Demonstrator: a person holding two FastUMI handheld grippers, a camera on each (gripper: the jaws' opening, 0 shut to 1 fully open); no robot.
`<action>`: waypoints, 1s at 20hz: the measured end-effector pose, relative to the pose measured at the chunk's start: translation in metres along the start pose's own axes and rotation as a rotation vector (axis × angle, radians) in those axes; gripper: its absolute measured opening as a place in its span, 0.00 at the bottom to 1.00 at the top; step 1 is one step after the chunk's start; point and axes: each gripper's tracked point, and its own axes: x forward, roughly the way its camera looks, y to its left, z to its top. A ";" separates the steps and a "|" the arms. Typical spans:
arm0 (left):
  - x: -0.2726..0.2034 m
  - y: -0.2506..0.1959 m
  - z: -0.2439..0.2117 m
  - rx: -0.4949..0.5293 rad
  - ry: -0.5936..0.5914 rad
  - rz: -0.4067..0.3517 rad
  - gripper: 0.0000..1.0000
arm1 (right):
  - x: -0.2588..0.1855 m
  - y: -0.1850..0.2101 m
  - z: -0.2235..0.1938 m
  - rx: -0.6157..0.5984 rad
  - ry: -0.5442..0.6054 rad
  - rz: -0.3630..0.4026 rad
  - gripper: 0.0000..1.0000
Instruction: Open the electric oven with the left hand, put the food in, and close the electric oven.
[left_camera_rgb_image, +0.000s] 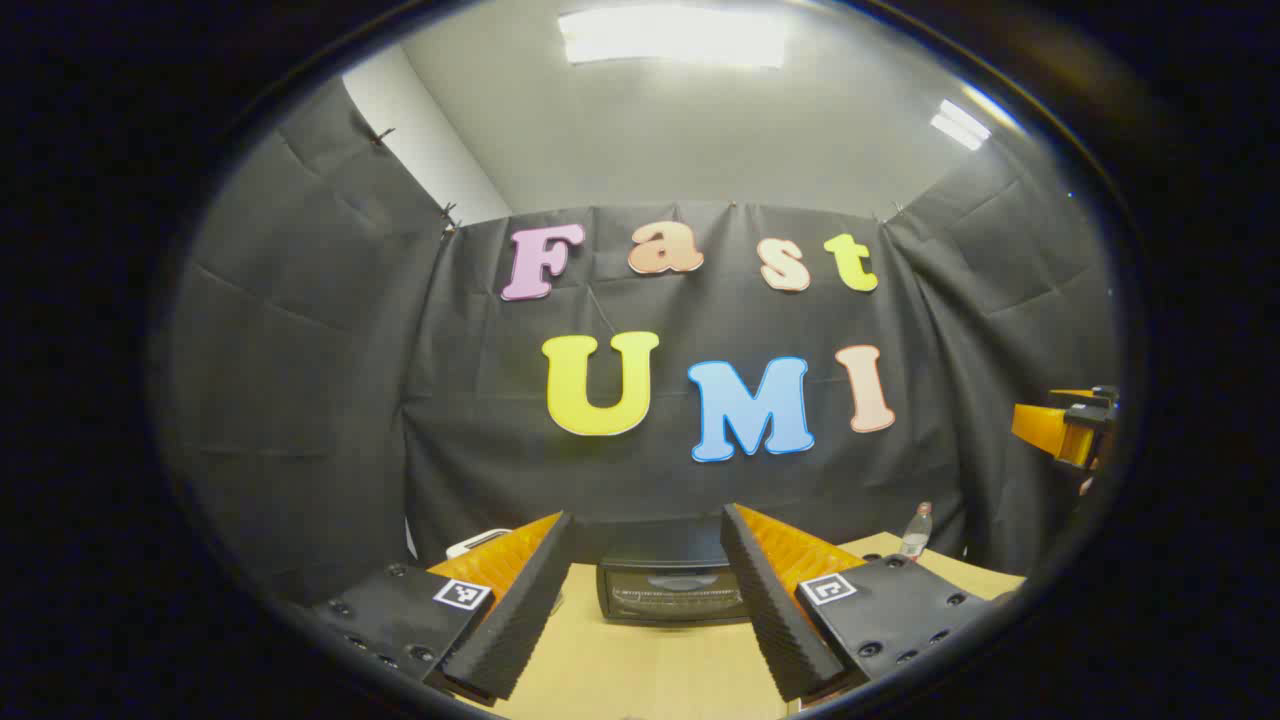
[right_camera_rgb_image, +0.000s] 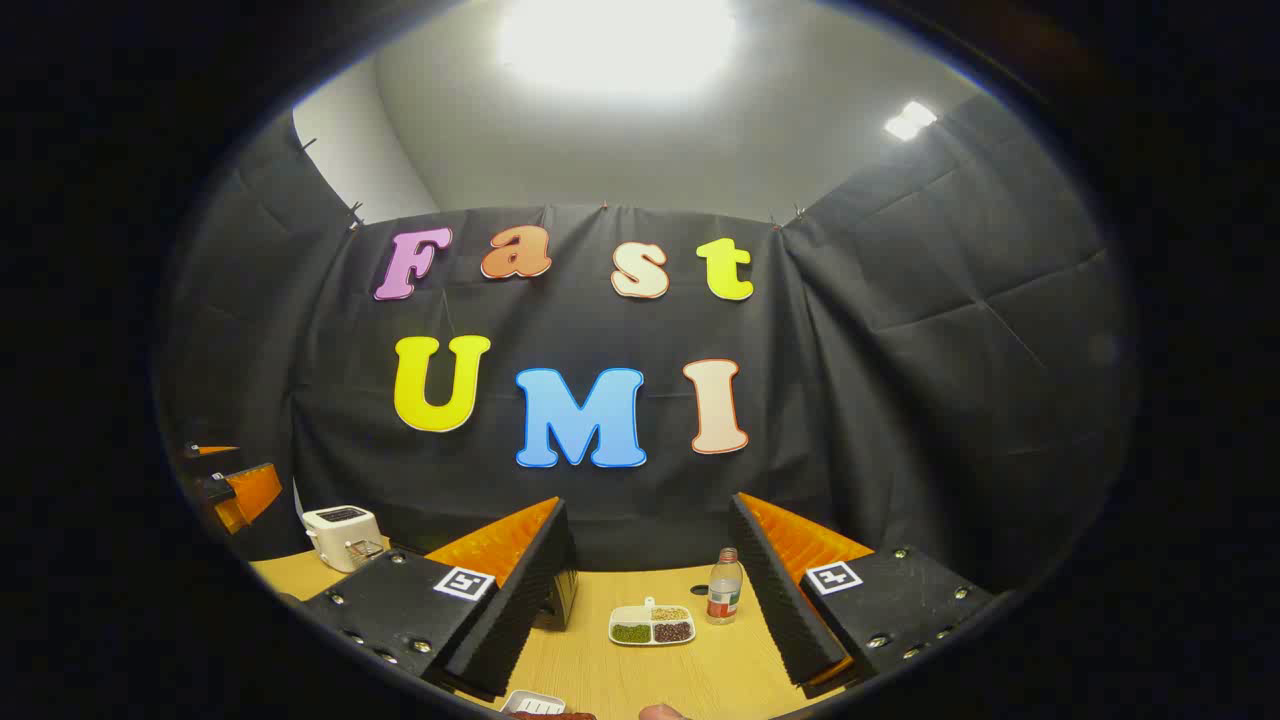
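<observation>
Left gripper view, nearest first: left gripper (left_camera_rgb_image: 648, 590) hangs above the table (left_camera_rgb_image: 650, 670) with jaws spread wide and nothing between them. Just beyond, framed in that gap, sits the electric oven (left_camera_rgb_image: 672, 590), door shut, glass front facing the camera. Judged to be the opening step, not yet begun. Best done by lowering toward the top edge of the door, where a handle is likely though too dim to confirm, closing both fingers squarely on it, then pulling outward and down along the hinge arc rather than straight back, so as not to drag the oven across the table. Farther right, a bottle (left_camera_rgb_image: 916, 532) near the wall; at the far right edge, right gripper (left_camera_rgb_image: 1065, 428) held aloft.

Right gripper view, nearest first: right gripper (right_camera_rgb_image: 650, 590), also wide open and empty. At the bottom edge, a small white tray (right_camera_rgb_image: 535, 703) holding something dark reddish, probably the food, cut off and hard to make out. Beyond, a divided dish (right_camera_rgb_image: 652, 627) with three fillings, then the bottle, then a white toaster (right_camera_rgb_image: 342, 537) far left.

Writing: bottle label too small to read; square coded markers on both grippers carry no legible text; no brand legible on oven or toaster.
</observation>
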 end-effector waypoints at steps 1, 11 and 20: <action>0.001 0.000 -0.001 -0.002 0.000 0.001 0.99 | 0.000 0.001 0.000 -0.007 0.000 0.003 0.97; -0.006 0.009 -0.005 -0.009 0.010 0.015 0.98 | -0.011 0.008 -0.003 -0.006 0.010 0.018 0.97; -0.015 0.009 -0.001 0.004 0.003 0.006 0.99 | -0.016 0.010 -0.009 0.001 0.021 0.029 0.98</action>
